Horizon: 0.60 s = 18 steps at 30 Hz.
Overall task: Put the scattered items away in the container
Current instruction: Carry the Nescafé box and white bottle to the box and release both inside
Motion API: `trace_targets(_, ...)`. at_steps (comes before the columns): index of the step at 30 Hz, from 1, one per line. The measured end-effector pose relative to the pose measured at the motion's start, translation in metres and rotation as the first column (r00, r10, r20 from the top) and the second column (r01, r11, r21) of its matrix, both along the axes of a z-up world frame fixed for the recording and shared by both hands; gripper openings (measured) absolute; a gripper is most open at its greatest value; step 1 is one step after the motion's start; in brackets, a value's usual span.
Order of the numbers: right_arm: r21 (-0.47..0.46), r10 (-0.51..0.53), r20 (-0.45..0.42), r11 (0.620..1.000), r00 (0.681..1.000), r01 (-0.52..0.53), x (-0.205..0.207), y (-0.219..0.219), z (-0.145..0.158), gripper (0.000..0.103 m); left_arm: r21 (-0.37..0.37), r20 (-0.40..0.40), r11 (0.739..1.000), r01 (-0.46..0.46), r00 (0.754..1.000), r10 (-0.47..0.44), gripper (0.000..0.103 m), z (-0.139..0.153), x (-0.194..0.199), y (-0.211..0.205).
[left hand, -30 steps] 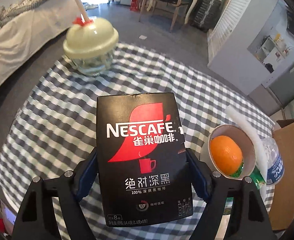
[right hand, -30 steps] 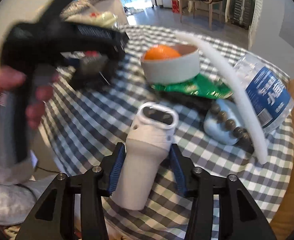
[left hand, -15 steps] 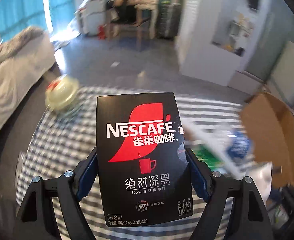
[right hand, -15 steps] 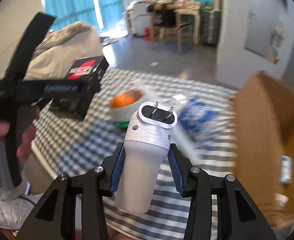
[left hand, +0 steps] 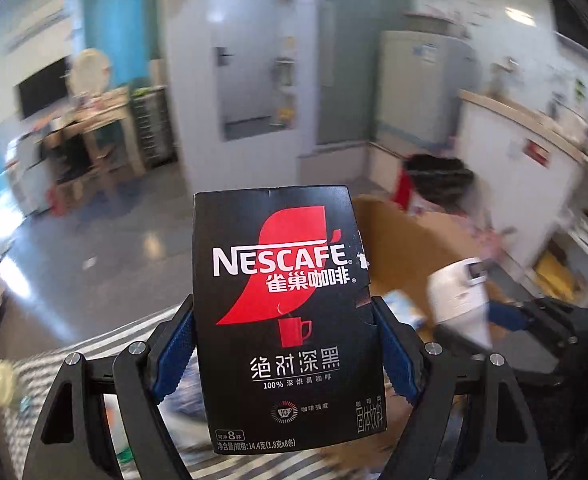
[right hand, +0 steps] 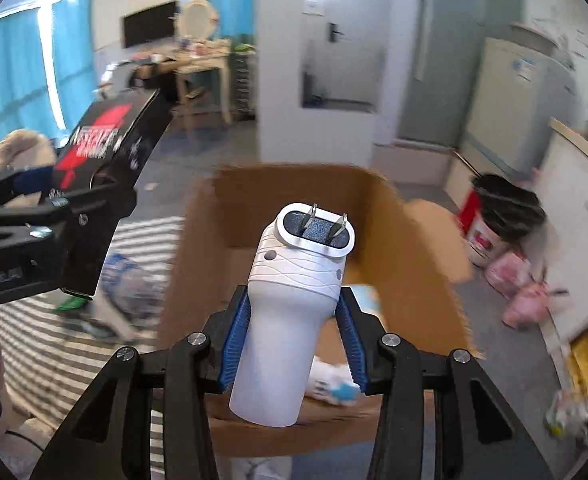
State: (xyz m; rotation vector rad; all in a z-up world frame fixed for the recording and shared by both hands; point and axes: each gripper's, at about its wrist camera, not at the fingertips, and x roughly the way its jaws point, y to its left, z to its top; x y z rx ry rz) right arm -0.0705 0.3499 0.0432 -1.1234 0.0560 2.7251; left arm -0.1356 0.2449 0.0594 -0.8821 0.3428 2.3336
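Note:
My left gripper (left hand: 282, 354) is shut on a black Nescafe coffee box (left hand: 286, 300) and holds it in the air, above the checked table's edge (left hand: 94, 344). It also shows in the right wrist view (right hand: 106, 148). My right gripper (right hand: 294, 334) is shut on a white plug-in device (right hand: 294, 304) with two metal prongs, held over the open cardboard box (right hand: 410, 248). The cardboard box also shows in the left wrist view (left hand: 406, 240), behind the coffee box. Pale packets (right hand: 334, 384) lie inside it.
A water bottle (right hand: 130, 276) and green wrapper (right hand: 68, 304) lie on the checked table (right hand: 74, 344) left of the box. A bin with a black bag (right hand: 502, 208) and pink bags (right hand: 522, 292) stand on the floor to the right.
Both grippers have swung right, away from the table and toward the cardboard box, each still holding its item. The white device now hangs over the box opening.

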Motion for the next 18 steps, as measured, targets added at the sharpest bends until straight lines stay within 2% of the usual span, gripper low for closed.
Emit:
trace_targets(3, -0.018, -0.031, 0.037, 0.999, 0.999, 0.032, -0.001, 0.02, -0.017, 0.043, -0.047, 0.029, 0.997, 0.06, 0.998, -0.058, 0.083, -0.016, -0.005, 0.037)
trace_targets(8, -0.029, -0.016, 0.056, 0.999, 0.998, 0.018, -0.004, 0.027, -0.037, 0.043, -0.127, 0.09, 0.989, 0.07, 0.994, -0.059, 0.083, -0.049, -0.018, 0.07)
trace_targets(14, -0.039, 0.008, 0.089, 0.999, 0.996, -0.004, -0.015, 0.032, -0.059, 0.043, -0.192, 0.127, 0.981, 0.041, 0.992, -0.017, 0.083, -0.079, -0.033, 0.077)
trace_targets(18, -0.045, 0.017, 0.11, 0.999, 0.994, -0.012, -0.022, 0.037, -0.072, 0.043, -0.195, 0.141, 0.98, 0.037, 0.99, -0.01, 0.083, -0.089, -0.036, 0.074)
